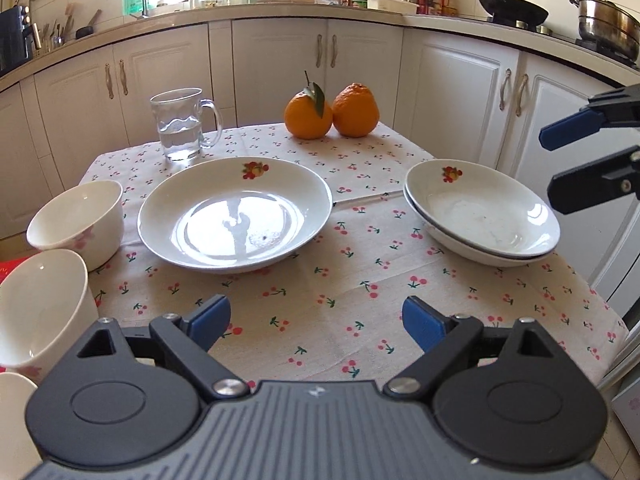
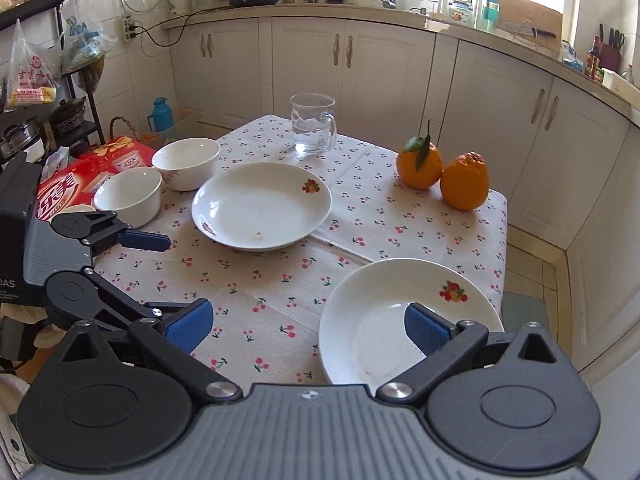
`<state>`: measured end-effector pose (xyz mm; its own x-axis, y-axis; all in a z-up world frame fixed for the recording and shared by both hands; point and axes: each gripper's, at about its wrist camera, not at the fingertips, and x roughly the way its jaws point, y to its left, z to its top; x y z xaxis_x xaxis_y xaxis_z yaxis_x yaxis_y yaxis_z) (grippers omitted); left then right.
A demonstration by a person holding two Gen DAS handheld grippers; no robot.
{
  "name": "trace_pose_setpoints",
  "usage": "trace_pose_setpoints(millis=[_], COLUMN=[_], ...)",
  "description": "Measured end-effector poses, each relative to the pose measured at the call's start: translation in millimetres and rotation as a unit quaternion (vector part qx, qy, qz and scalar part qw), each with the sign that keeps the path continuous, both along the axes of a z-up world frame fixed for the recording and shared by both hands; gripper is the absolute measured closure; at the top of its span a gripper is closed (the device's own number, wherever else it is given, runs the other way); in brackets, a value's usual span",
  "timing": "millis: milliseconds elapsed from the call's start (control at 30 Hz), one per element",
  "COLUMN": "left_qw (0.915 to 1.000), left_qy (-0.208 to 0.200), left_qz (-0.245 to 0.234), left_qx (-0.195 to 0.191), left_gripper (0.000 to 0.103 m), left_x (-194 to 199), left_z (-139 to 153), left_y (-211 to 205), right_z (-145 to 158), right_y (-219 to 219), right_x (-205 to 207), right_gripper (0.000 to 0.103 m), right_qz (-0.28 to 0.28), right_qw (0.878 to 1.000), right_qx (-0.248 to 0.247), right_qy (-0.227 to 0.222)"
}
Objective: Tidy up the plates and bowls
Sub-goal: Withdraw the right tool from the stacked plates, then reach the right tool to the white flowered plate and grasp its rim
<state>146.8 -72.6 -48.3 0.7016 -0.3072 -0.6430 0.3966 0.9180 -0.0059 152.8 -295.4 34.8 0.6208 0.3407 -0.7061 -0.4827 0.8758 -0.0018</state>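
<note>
Plates and bowls on the cherry-print cloth (image 1: pixel 360 280), left to right: two bowls (image 1: pixel 78 220) at the left edge, a lone plate (image 1: pixel 236 216) mid-table, a two-plate stack (image 1: pixel 482 216) at right. Left gripper (image 1: pixel 316 322) and right gripper (image 2: pixel 308 326) hover with jaws apart, holding nothing. Step in hand, probably: stacking plates. Next move likely calls for gripping the lone plate's rim and setting it on the stack.
</note>
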Motion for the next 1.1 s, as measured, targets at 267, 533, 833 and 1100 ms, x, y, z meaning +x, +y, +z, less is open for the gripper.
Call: trace_pose_setpoints(millis=[267, 533, 833, 1100], left_qw=[0.9991, 0.9975, 0.9972, 0.9948], left_qy=[0.009, 0.022, 0.012, 0.012], left_qz=[0.041, 0.067, 0.072, 0.1], left_qx=[0.001, 0.0, 0.018, 0.018], left_gripper=[0.01, 0.01, 0.0, 0.0], left_x=[20.5, 39.1, 50.3, 60.0], left_z=[-18.2, -33.2, -38.5, -38.8], left_y=[5.2, 8.2, 1.6, 2.3], right_z=[-13.2, -33.1, -39.6, -48.4], right_y=[29.6, 49.4, 64.8, 73.9], right_x=[17.8, 46.5, 89.2, 123.2], right_gripper=[0.0, 0.0, 0.0, 0.0], right_qz=[0.025, 0.057, 0.079, 0.11], right_qw=[0.999, 0.996, 0.994, 0.991], right_qx=[-0.025, -0.045, -0.049, -0.058], right_qy=[0.02, 0.055, 0.053, 0.056])
